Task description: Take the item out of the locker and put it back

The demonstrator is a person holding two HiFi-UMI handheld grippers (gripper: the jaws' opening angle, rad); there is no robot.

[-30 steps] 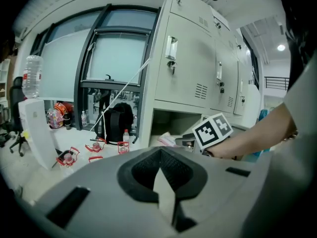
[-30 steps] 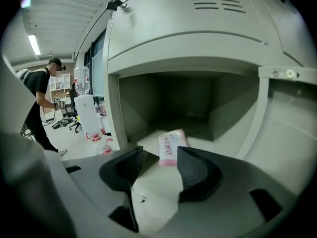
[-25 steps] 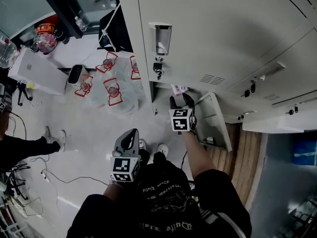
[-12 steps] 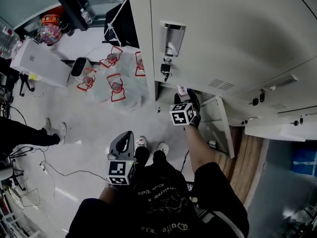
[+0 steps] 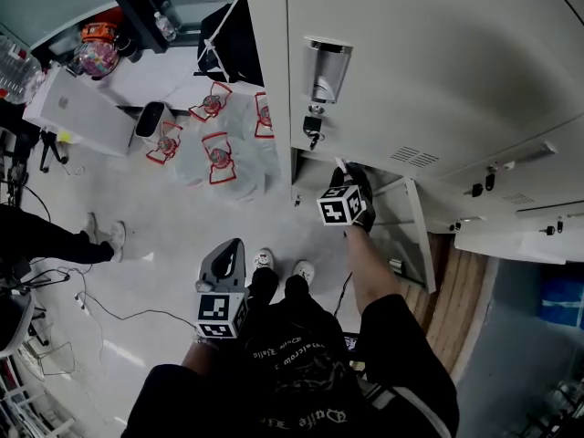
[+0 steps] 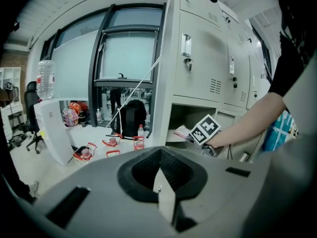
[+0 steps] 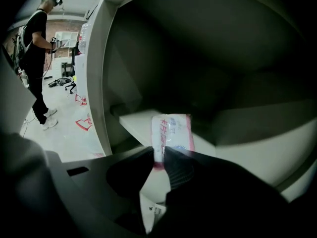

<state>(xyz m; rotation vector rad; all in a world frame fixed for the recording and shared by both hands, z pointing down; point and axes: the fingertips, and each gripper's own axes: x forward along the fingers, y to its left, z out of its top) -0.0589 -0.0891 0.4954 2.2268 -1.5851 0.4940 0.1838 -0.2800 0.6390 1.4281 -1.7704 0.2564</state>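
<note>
We are reaching the right gripper (image 7: 159, 156) forward and downward, forearm stretched out, into an open locker compartment (image 7: 208, 73). Its dark, ribbed jaws have just been closing and are now pinching the near edge of a flat, soft plastic packet (image 7: 172, 130), white with a pink border and blue print. The packet is sticking out past the jaw tips, over the compartment's smooth, pale metal floor. The locker door (image 5: 415, 235) is hanging open on this gripper's right.

We are holding the left gripper (image 6: 161, 185), a smooth grey moulded shell, low by our body, behind and left of the right one. Its jaws are pressing together with nothing between them. Far ahead of it, a black backpack (image 6: 131, 120) is sitting on the floor.
</note>
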